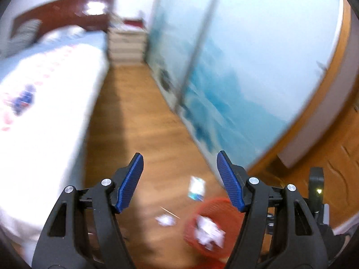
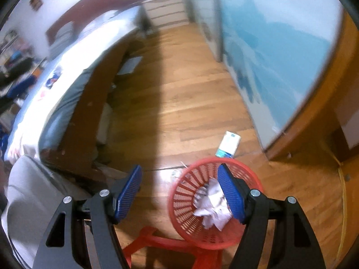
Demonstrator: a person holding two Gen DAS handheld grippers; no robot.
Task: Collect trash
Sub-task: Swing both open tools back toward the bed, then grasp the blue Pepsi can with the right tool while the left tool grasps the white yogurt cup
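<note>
A red plastic basket [image 2: 190,192] stands on the wooden floor with crumpled white paper [image 2: 213,206] inside; it also shows blurred in the left wrist view [image 1: 193,226]. A white and teal box [image 2: 228,144] lies on the floor beyond the basket, also in the left wrist view [image 1: 197,188]. A small crumpled paper [image 1: 165,219] lies on the floor left of the basket. My left gripper [image 1: 180,159] is open and empty above the floor. My right gripper [image 2: 179,170] is open and empty, above the basket's left rim.
A bed [image 2: 74,71] with a white cover runs along the left. A wardrobe with blue sliding doors [image 2: 269,44] runs along the right. White drawers [image 2: 166,11] stand at the far end. A red stool [image 2: 157,242] sits near the basket.
</note>
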